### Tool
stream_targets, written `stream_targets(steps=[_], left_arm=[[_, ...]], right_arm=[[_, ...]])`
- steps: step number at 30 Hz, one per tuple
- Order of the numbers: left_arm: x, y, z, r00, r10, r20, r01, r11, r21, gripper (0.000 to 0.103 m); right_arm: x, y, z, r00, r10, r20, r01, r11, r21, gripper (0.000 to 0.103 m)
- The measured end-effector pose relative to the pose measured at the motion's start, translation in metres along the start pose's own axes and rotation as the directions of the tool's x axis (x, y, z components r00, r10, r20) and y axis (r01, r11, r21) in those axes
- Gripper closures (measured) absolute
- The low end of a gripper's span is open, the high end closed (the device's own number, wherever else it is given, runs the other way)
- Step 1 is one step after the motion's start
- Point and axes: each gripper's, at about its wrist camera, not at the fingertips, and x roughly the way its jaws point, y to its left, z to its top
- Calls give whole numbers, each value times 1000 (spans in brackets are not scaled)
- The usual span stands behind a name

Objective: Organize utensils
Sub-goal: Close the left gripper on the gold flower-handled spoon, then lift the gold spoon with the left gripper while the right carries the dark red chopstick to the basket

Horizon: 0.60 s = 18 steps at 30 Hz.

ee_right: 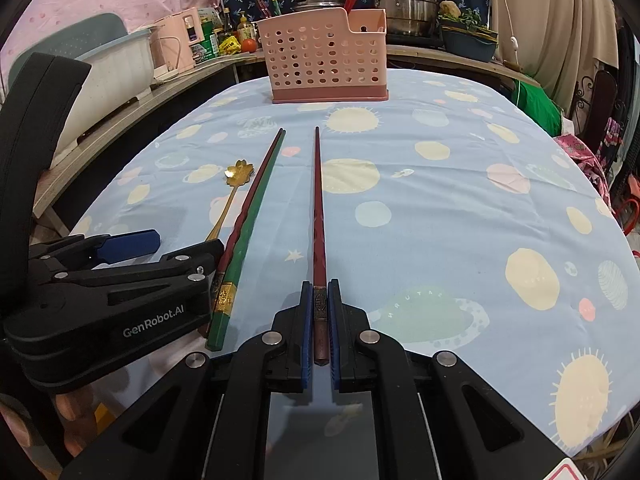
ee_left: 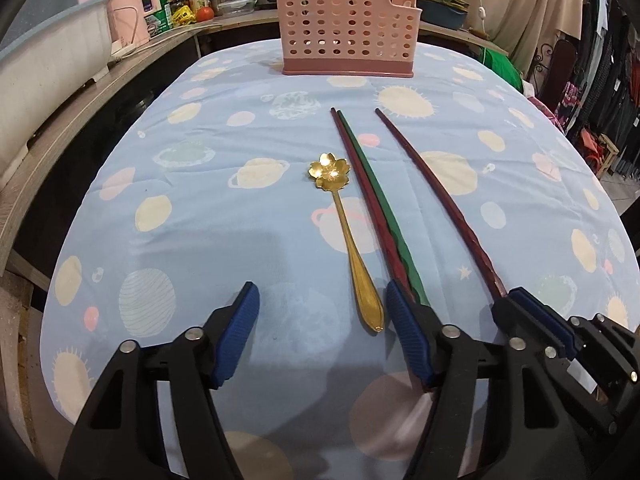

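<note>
A gold flower-bowl spoon (ee_left: 348, 236) lies on the blue planet-print cloth, its handle end between the fingers of my open left gripper (ee_left: 320, 304). Beside it lie a dark red chopstick and a green chopstick (ee_left: 384, 216) together; they also show in the right wrist view (ee_right: 248, 220). My right gripper (ee_right: 320, 300) is shut on the thick end of a second dark red chopstick (ee_right: 319, 216), which lies along the cloth. It also shows in the left wrist view (ee_left: 436, 200). A pink perforated utensil holder (ee_left: 344, 28) stands at the table's far edge; it also shows in the right wrist view (ee_right: 324, 60).
A wooden counter (ee_left: 80, 92) runs along the left with a white tub (ee_left: 48, 56), a pink kettle (ee_left: 130, 14) and bottles. Steel pots (ee_right: 400, 0) stand behind the holder. Clothes and a chair (ee_right: 600, 100) stand off the right edge.
</note>
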Motion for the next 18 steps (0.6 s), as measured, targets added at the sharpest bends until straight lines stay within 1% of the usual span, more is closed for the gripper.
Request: stream_targets(steps=[1,3,4,6,8,11,14,18], left_arm=[[-1,0,0,1000,0,3,0,1000,2,53],[-2,2,0,1000,0,8,0,1000,2,68],[-2,4,0,1000,-3,8,3,1000,0,71],[-3,7,-1,1000,-9,5,9,1000,-6,82],[-5,10,-1,1000,-27,-2,27,1000,-14,90],[-6,14,-1,998,-57,-16,56,998,-25,93],[-10,15,0,997,-78,-21,77,996,-35,93],[-20,16,4,995,-101,-8,101,994,-42,93]], right_arm=[[0,0,0,1000,0,0,0,1000,0,96],[0,0,0,1000,0,0,0,1000,0,96],[0,-1,0,1000,1,0,-1,1000,1,96],[0,-1,0,1000,3,0,-3,1000,3,96],[-1,-1,0,1000,5,-1,-5,1000,5,96],[-2,-2,1,1000,12,-5,-12,1000,11,96],[-3,-2,2,1000,20,-9,-20,1000,16,96],[-7,-2,5,1000,31,-1,-31,999,19,96]])
